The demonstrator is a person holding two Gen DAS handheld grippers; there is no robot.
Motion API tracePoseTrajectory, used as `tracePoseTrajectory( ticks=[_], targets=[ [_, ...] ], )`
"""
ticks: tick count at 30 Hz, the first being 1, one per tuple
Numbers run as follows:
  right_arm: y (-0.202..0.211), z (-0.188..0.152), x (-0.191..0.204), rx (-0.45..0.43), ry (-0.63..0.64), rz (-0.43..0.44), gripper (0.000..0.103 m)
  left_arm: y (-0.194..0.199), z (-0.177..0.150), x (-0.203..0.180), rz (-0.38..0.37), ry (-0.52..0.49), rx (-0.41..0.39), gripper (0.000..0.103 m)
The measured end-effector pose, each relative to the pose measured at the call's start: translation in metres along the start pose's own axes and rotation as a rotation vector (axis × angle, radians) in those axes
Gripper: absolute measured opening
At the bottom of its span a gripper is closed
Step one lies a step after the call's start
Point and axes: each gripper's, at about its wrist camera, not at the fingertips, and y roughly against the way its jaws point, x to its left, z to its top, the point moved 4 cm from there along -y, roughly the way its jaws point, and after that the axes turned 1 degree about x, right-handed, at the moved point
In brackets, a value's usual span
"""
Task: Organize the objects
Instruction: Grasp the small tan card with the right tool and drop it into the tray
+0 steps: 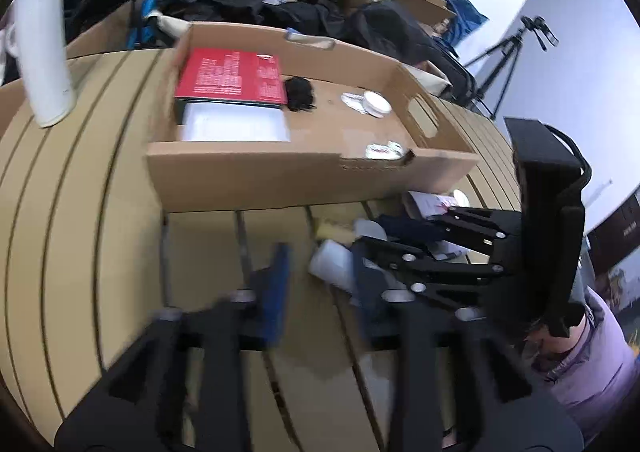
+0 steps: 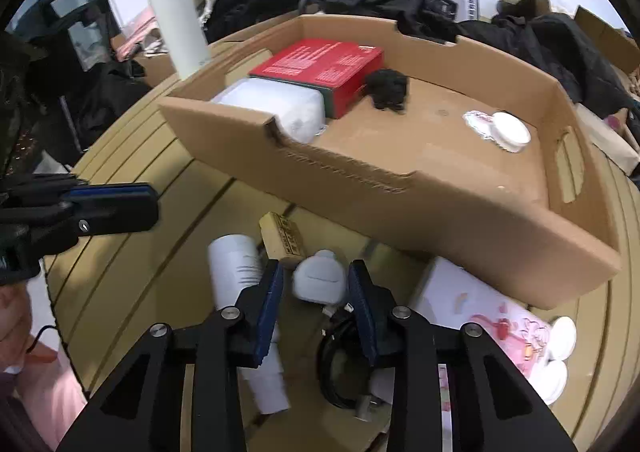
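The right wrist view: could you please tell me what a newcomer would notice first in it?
A shallow cardboard tray fills the middle, holding a bright red box at its far left. Nearer, the right hand-held gripper stands open around a small white charger on the slatted table.

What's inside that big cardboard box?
In the cardboard box: a red box resting on a white container, a black fuzzy clump and a white round lid. What lies beneath the red box is hidden.
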Motion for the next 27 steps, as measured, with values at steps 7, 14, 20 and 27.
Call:
tracePoseTrajectory(
  ticks=[7,14,20,27],
  targets=[
    [0.023,0.008,-0.007,-0.054,-0.053,-0.024,0.010,-0.035,0.010,-0.014,-0.013,-0.062,0.048,0.051],
    [0.076,0.004,-0.027,-0.144,-0.108,-0.057,0.010,-0.078,0.014,-0.026,0.119,-0.182,0.145,0.030],
    [0.098,-0.007,-0.038,-0.184,-0.183,-0.050,0.010,-0.065,0.014,-0.033,0.149,-0.171,0.129,0.027],
    [0.150,-0.018,-0.027,-0.244,-0.191,-0.068,0.010,0.051,0.021,-0.056,0.111,-0.096,-0.063,0.027]
  ],
)
